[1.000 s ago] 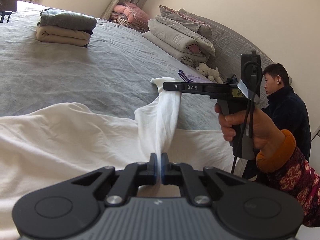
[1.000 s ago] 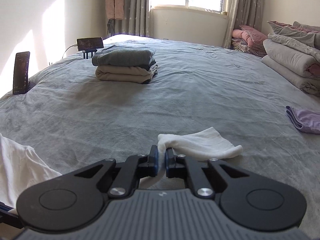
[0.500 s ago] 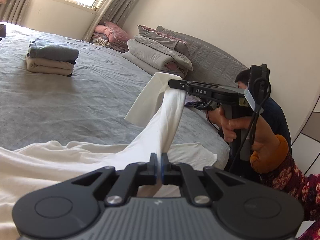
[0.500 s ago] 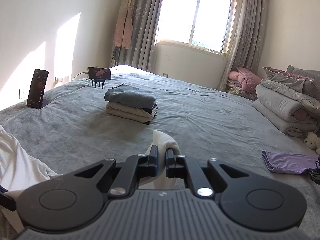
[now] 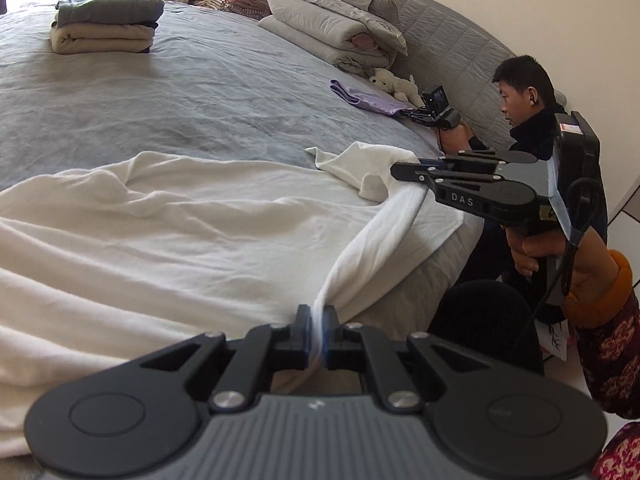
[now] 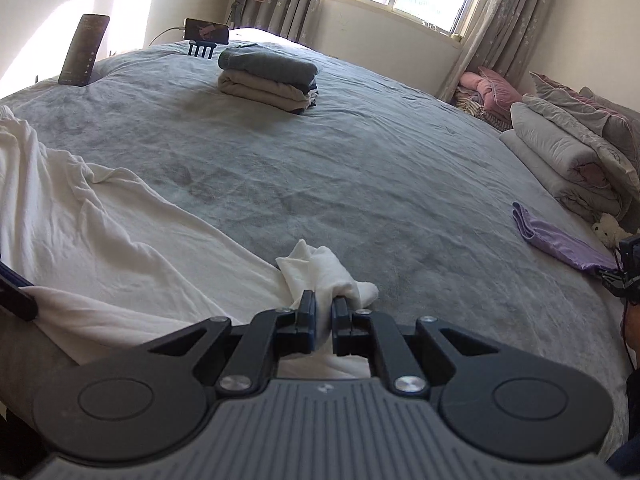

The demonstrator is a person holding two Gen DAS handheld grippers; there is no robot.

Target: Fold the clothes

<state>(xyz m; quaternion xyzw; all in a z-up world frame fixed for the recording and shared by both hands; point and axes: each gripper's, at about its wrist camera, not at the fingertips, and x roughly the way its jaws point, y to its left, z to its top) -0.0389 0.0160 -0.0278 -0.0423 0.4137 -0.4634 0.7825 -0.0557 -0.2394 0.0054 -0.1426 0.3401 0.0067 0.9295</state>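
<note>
A white garment (image 5: 180, 220) lies spread and creased over the near part of the grey bed (image 5: 200, 112). My left gripper (image 5: 316, 316) is shut on a gathered edge of it at the bed's near edge. From there a taut band of cloth runs up to my right gripper (image 5: 400, 170), held by a hand in an orange cuff. In the right wrist view the right gripper (image 6: 323, 304) is shut on a bunched end of the white garment (image 6: 320, 268), which flops forward onto the bed (image 6: 360, 168).
A stack of folded clothes (image 6: 268, 80) sits at the far side of the bed, with two phones on stands (image 6: 206, 30) behind it. Folded quilts (image 6: 568, 160), a purple cloth (image 6: 560, 240) and a plush toy (image 5: 394, 84) lie to the right. A person (image 5: 528, 120) with a camera sits beside the bed.
Half a second ago the right gripper held the bunched end raised. Both grippers have come down, so the end rests on the bed and the band between them lies lower.
</note>
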